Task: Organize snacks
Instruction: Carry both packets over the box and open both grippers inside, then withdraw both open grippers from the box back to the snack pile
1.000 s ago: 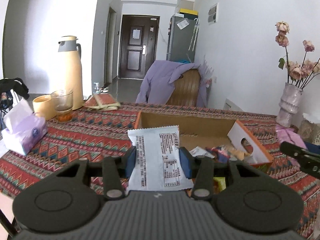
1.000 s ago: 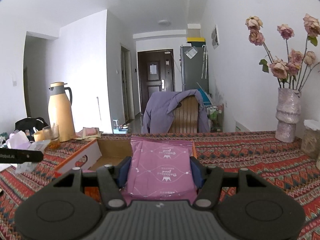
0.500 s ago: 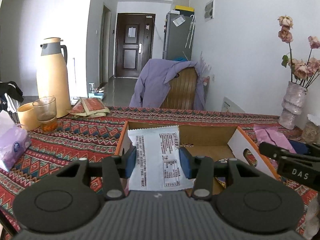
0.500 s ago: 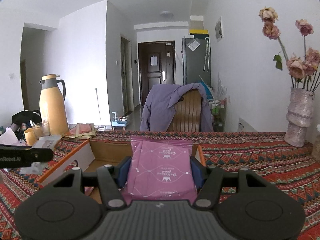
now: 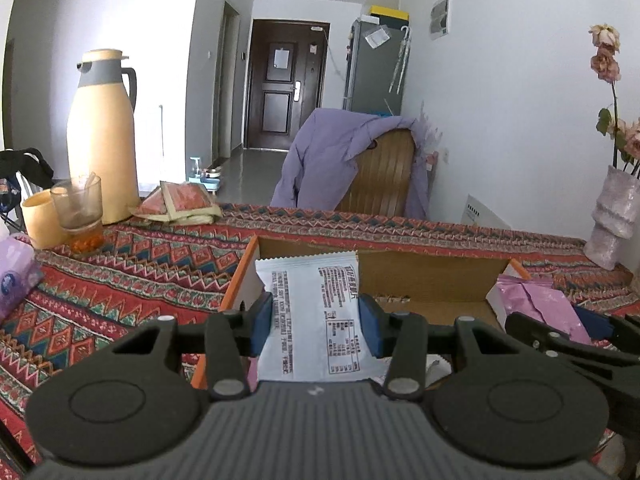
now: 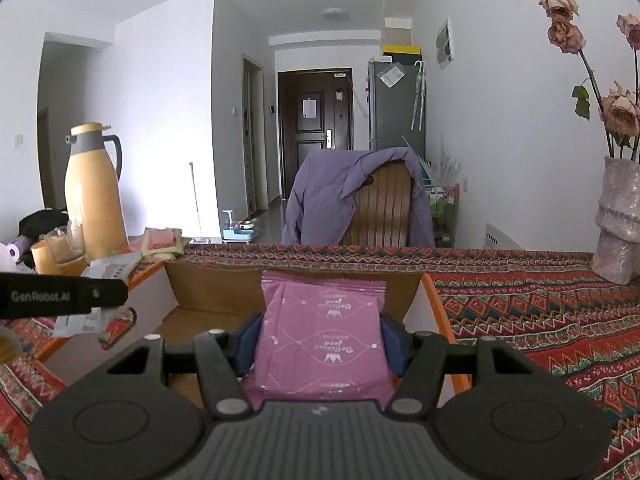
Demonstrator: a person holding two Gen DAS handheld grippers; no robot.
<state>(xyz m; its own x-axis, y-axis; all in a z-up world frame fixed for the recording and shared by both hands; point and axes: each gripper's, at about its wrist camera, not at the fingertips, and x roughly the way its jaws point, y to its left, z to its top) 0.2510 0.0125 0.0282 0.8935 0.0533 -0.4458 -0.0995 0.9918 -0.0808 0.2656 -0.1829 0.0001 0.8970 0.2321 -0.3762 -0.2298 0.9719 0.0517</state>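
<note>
My left gripper [image 5: 316,326] is shut on a white snack packet [image 5: 314,312] with printed text and holds it over the left end of an open cardboard box [image 5: 420,276]. My right gripper [image 6: 322,340] is shut on a pink snack packet [image 6: 322,332] and holds it over the same box [image 6: 208,320], toward its right end. The pink packet [image 5: 536,304] and right gripper also show at the right of the left wrist view. The left gripper shows as a black bar at the left of the right wrist view with the white packet [image 6: 80,320] under it.
A patterned red tablecloth [image 6: 540,320] covers the table. At the far left stand a yellow thermos [image 5: 102,140], a glass [image 5: 80,212] and a yellow cup [image 5: 40,218]. Sachets [image 5: 180,202] lie behind. A vase of dried roses [image 6: 616,216] stands right. A chair with a purple jacket [image 5: 352,160] is behind the table.
Both grippers have moved forward and inward over the box with their packets held. The box now looks closer and the two grippers are nearer each other.
</note>
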